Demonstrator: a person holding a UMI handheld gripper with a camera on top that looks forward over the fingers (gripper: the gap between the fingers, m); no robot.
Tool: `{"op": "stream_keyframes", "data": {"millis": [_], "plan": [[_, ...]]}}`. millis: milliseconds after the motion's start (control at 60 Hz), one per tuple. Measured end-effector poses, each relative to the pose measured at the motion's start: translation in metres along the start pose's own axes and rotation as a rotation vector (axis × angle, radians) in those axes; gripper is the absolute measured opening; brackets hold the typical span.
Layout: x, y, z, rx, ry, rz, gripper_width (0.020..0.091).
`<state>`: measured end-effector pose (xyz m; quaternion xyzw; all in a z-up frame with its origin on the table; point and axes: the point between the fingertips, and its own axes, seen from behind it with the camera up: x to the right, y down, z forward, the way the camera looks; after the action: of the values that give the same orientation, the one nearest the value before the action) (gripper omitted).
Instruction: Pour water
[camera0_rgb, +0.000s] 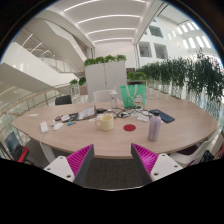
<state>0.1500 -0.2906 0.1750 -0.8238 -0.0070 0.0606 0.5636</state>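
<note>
The gripper (113, 160) hangs back from a round wooden worktop (175, 135), its two fingers spread wide with nothing between them. The pink pads (78, 158) face each other across an empty gap, and the near edge of the worktop lies just ahead of the fingertips.

The things that matter for pouring stand well beyond the fingers, toward the middle of the worktop. A pale cup or small jug (105, 122) sits a little to the left of the line running out between the fingers. A grey upright bottle (154, 127) stands to the right of that line, nearer the right finger than the left. Between the two, flat on the wood, lies a small red coaster or lid (129, 127); I cannot tell which it is. The bottle stands on its base with its long axis vertical, so a grasp from the side would suit it, with the fingers closing level around its body.

Which vessel holds the water cannot be told from here. My judgement is that the bottle is the thing to pick up and the pale cup the thing to fill, so the coming move calls for a reach forward and slightly rightward. No grasp has begun.

Farther off lie papers and small items (75, 116), a green bag (132, 95) at the far side, and a dark flat thing (164, 116). A row of plants (185, 78) lines the hall behind.
</note>
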Motion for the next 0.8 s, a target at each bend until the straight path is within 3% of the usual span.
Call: {"op": "stream_keyframes", "data": {"millis": [467,717,767,800], "plan": [[0.238,0.006,0.176,0.091,0.183,-0.004,0.0828],[0.248,-0.015,0.274,0.140,0.126,-0.033,0.0823],[0.249,-0.013,0.288,0.133,0.116,-0.049,0.0775],[0.244,-0.011,0.301,0.119,0.104,-0.058,0.0648]]}}
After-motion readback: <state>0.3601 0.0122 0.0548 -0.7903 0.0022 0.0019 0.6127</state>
